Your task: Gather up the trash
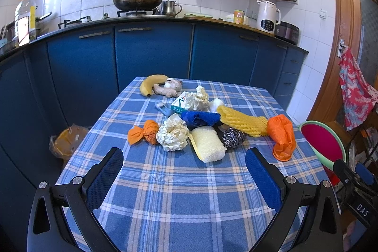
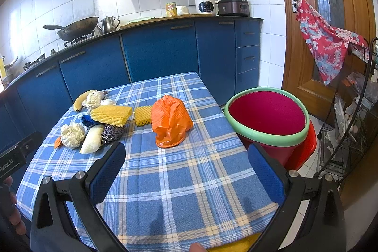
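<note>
While both jaws stand wide apart and empty, the orange bag [image 2: 170,120] lies on the table [image 2: 184,183] straight ahead of the right hand-held gripper [image 2: 186,171], nearer than the left hand-held gripper [image 1: 184,178]; the basin [image 2: 269,122] waits at its right.

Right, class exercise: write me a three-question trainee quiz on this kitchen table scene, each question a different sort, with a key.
1. True or false: the right gripper is shut on the orange plastic bag.
2. Multiple choice: what touches the near side of the steel wool scourer? A) banana B) pale yellow sponge C) tissue box
3. Fill in: the red basin with the green rim stands off the table's ____ edge, seen from the grippers.

Key
1. False: both the right gripper and the left gripper are open and empty.
2. B, the pale yellow sponge.
3. Right, beside the plaid tablecloth.
</note>
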